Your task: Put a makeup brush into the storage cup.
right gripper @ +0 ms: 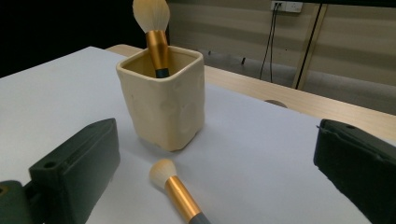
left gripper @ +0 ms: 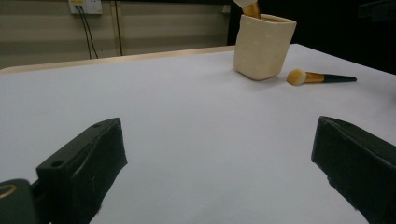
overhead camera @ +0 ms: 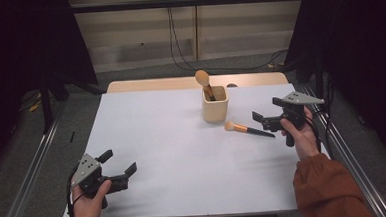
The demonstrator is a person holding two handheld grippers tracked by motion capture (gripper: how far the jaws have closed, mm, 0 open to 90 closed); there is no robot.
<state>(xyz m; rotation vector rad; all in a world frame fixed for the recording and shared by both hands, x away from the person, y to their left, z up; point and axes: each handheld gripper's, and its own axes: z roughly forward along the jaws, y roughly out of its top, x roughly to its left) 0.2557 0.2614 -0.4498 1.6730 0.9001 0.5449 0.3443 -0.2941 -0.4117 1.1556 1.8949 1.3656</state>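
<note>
A cream square cup (overhead camera: 215,104) (left gripper: 263,45) (right gripper: 163,99) stands on the white table (overhead camera: 173,154), far of centre. A makeup brush (overhead camera: 204,83) (right gripper: 154,33) stands upright in it, bristles up. A second brush (overhead camera: 247,129) (left gripper: 317,77) (right gripper: 180,193) with gold ferrule and dark handle lies flat just right of the cup. My right gripper (overhead camera: 266,113) (right gripper: 215,168) hovers open at the handle end of the lying brush, jaws on either side of it in the right gripper view. My left gripper (overhead camera: 118,162) (left gripper: 219,163) is open near the table's near left corner, holding nothing.
A bare wooden strip (overhead camera: 194,82) runs along the table's far edge. Metal rails (overhead camera: 29,172) flank both sides of the table. Black curtains hang left and right; cables trail on the floor behind.
</note>
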